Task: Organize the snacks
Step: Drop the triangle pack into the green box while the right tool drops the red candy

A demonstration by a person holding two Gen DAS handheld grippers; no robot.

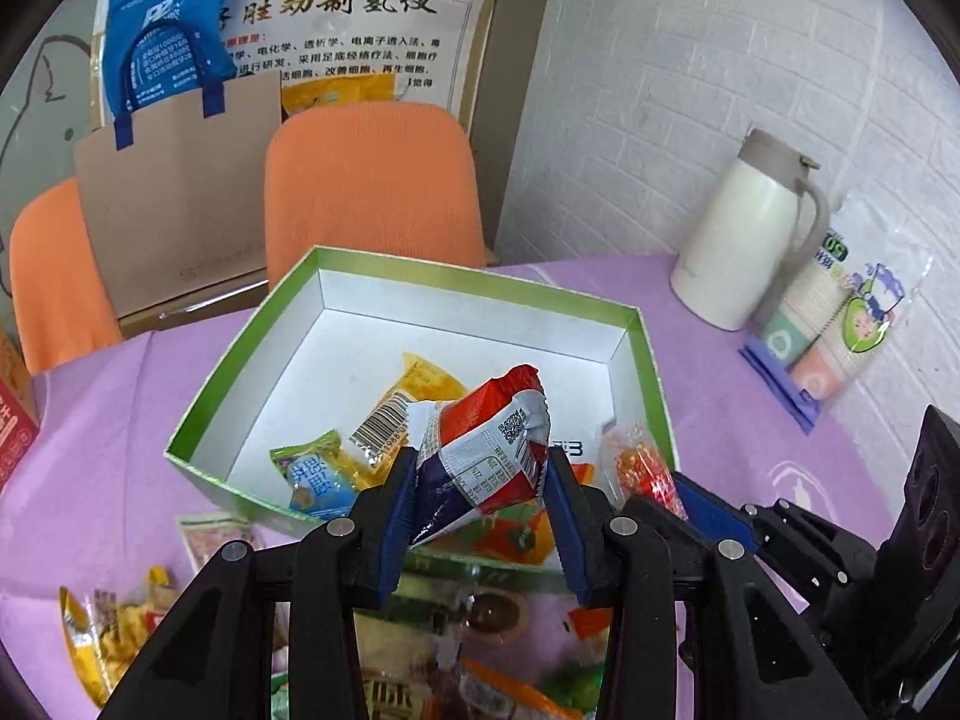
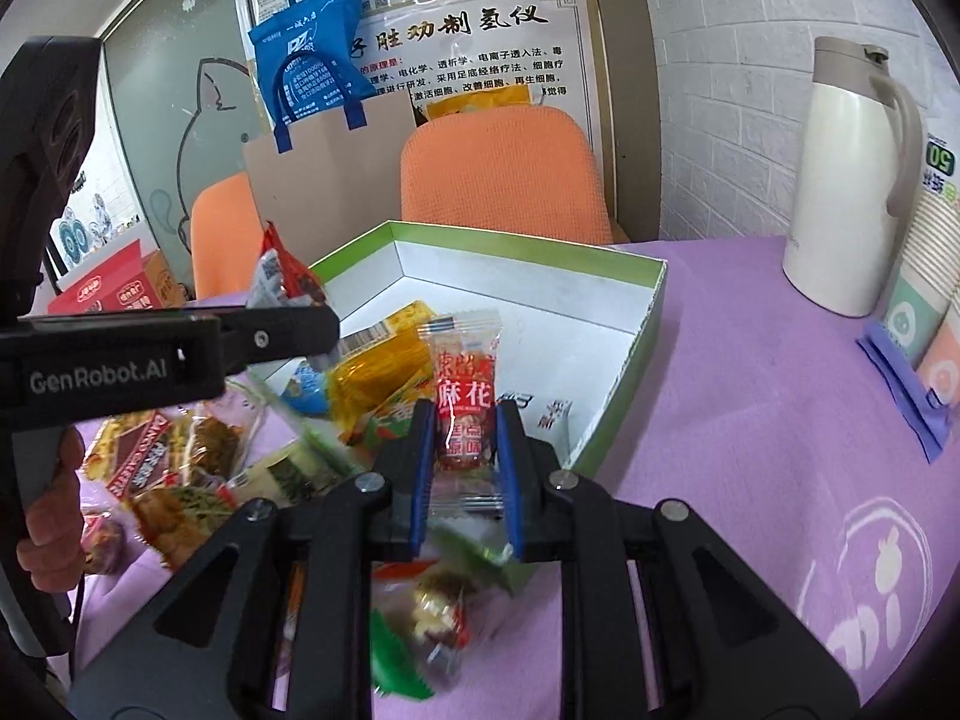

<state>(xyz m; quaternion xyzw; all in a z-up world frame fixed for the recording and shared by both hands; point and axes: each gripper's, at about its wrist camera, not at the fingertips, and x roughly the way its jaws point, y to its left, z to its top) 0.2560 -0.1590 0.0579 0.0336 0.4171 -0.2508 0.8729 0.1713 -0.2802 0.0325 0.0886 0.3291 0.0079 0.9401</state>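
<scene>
the left gripper (image 1: 480,480) is pinching a red, white and blue snack packet (image 1: 486,456) over the green box (image 1: 420,267), while the right gripper (image 2: 462,450) is clamping a clear red twist-snack packet (image 2: 465,384) just beside it; loose snacks (image 2: 174,468) are crowding the purple tablecloth (image 2: 750,420), with a white thermos jug (image 2: 852,180) standing well apart

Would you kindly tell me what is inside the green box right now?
The green box holds a yellow packet, a barcoded packet and a green-blue packet. Both held packets cover its near corner.
</scene>
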